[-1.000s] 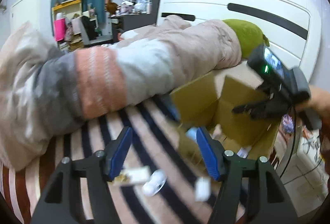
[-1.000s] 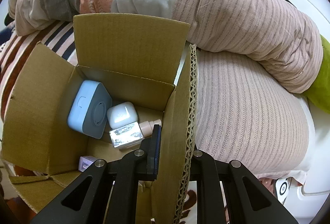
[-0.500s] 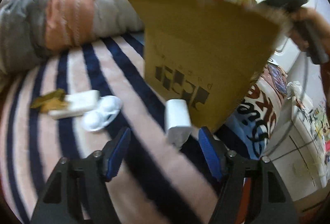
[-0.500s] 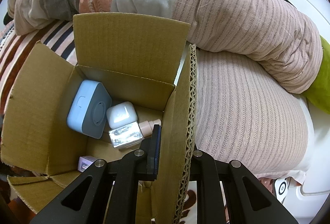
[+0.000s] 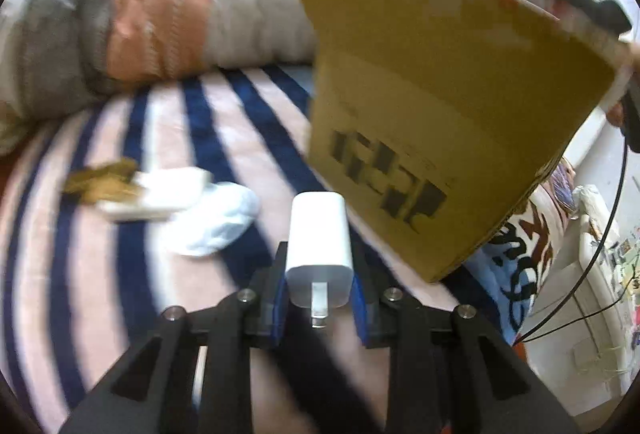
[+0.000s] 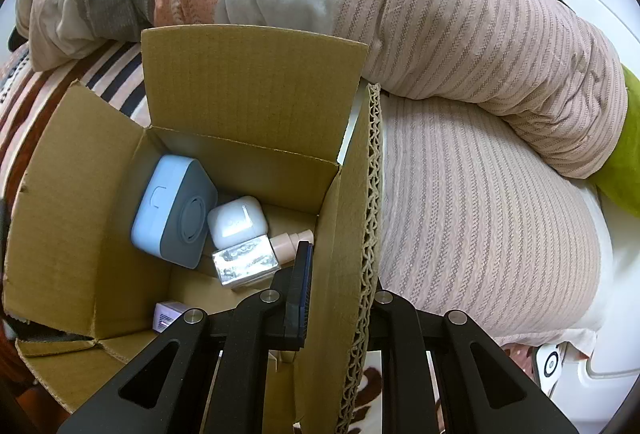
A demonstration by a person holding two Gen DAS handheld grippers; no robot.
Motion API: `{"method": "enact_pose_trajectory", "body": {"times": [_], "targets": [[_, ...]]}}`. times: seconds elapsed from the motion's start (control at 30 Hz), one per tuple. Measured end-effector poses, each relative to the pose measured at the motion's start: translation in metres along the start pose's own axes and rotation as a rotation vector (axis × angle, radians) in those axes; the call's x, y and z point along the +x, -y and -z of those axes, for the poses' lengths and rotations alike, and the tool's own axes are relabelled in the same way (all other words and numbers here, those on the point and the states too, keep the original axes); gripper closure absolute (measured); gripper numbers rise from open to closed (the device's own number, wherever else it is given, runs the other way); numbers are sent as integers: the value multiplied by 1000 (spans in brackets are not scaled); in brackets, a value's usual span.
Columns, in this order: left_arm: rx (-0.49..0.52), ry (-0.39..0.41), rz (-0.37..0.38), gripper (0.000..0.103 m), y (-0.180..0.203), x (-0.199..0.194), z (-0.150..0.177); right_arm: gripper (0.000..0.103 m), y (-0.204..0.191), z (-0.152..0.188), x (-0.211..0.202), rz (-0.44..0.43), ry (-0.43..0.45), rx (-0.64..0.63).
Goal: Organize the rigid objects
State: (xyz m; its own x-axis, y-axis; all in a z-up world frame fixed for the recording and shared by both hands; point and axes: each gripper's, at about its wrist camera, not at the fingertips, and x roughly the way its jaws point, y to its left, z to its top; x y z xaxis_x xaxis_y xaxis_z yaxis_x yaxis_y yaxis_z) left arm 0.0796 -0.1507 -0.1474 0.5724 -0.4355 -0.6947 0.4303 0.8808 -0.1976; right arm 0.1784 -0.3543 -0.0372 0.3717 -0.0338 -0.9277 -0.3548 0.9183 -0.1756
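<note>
My left gripper is shut on a white charger plug, its metal prong facing the camera, just above the striped bedspread. The cardboard box stands right of it. My right gripper is shut on the box's right flap, one blue pad inside the box. Inside lie a blue-grey speaker-like device, a white earbud case, a silvery box, a pink bottle and a small purple item.
On the bedspread left of the plug lie a white crumpled item, a white flat box and a gold wrapper. A rolled pink and grey quilt lies behind the box. A green cushion sits at far right.
My left gripper dropped toward the bedspread, moved onto the white plug and closed on it. The right gripper kept its hold on the box flap without moving.
</note>
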Motion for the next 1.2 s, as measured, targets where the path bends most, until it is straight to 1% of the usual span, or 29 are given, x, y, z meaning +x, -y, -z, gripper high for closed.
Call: {"method": "enact_pose_trajectory", "body": {"times": [0.1,0.2,0.3,0.33,0.4,0.47,0.53,0.57,0.6,0.63,0.7,0.83,0.97,1.03,1.1,1.17,1.2], "targets": [[31,59,-66,80,-15,-38,-11,92,0,0,0,1,-1,-1],[60,119,-100,80,-24,-73,-33,92,0,-1,0,0,-1,0],[82,158,-77,80,-20,-99,-63,92,-1,-1,1,5,-1,-4],[91,159,-55,80,-17,-104,-72,93,-2,-1,1,7,-1,-5],[102,161,27,80,-4,-106,-95,92,-3,-1,1,12,-2,-7],[118,140,92,80,16,-99,-117,92,-4,-1,1,15,-1,-9],[157,105,114,80,37,-85,-133,92,-4,0,1,12,0,-7],[182,63,125,80,50,-72,-141,92,-5,0,1,10,1,-6],[191,30,130,80,58,-64,-146,93,-5,0,1,9,1,-6],[196,-23,135,80,67,-50,-150,93,-4,0,1,7,2,-5],[197,-109,121,80,78,-25,-153,93,-5,0,0,2,5,-3],[206,-222,110,79,87,12,-152,93,-3,2,0,2,6,-7],[166,-247,112,80,85,25,-154,93,-3,2,0,2,8,-10],[165,-237,106,78,84,24,-155,93,-2,2,0,-3,8,-6],[162,-228,121,77,84,20,-154,92,-2,2,0,-1,5,-9],[160,-205,132,73,80,10,-157,92,-3,2,0,3,1,-15],[151,-176,134,64,75,-1,-159,91,-3,3,0,5,1,-16]]}}
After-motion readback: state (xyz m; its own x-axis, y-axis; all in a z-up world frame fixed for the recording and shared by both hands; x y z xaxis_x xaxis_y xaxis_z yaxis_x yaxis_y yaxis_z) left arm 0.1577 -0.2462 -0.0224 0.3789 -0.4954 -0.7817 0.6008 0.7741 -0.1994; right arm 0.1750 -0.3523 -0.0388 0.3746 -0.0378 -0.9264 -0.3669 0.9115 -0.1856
